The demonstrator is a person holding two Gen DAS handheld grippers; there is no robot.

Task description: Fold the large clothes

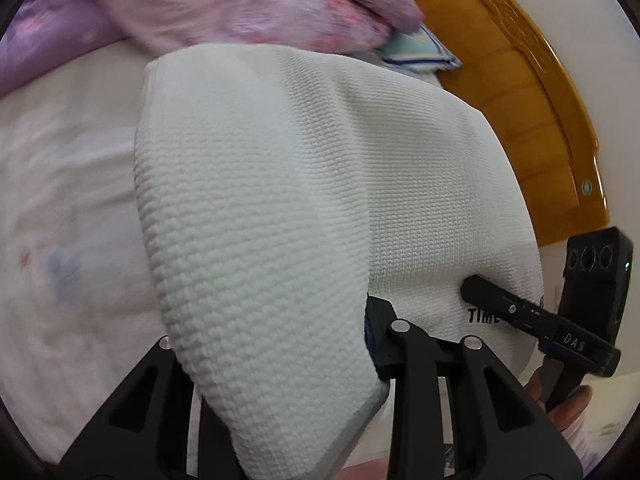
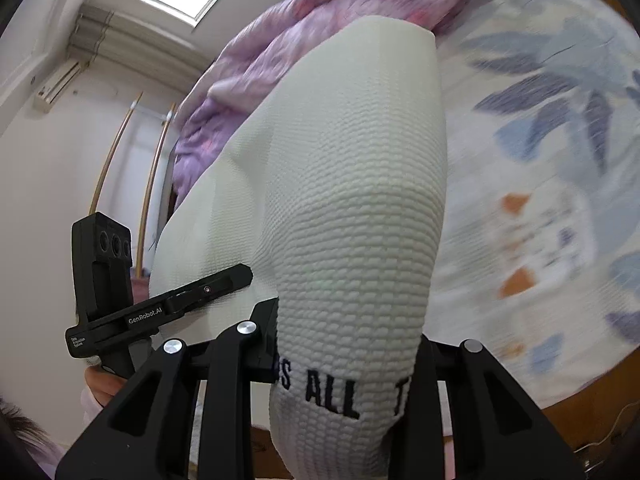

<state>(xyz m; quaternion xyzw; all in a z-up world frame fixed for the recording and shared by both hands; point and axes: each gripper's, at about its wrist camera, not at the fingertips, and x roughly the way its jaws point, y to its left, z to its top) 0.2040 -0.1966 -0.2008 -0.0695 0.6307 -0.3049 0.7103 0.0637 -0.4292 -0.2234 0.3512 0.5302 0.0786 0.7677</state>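
Observation:
A white textured knit garment point(image 1: 280, 184) with black lettering hangs stretched between both grippers above the bed. My left gripper point(image 1: 320, 352) is shut on one edge of it; cloth drapes over the fingers and hides the tips. My right gripper point(image 2: 344, 344) is shut on the other edge, where the garment point(image 2: 352, 216) folds over its fingers and shows the letters "ALL". The right gripper also shows in the left wrist view point(image 1: 520, 312), pressed on the cloth. The left gripper shows in the right wrist view point(image 2: 192, 296) at the garment's left side.
A pink and purple quilt point(image 1: 224, 4) lies bunched at the far side of the bed. The floral bedsheet point(image 2: 552, 160) spreads below. A wooden headboard point(image 1: 532, 92) curves at the right. A blue-edged pillow point(image 1: 420, 52) sits near it.

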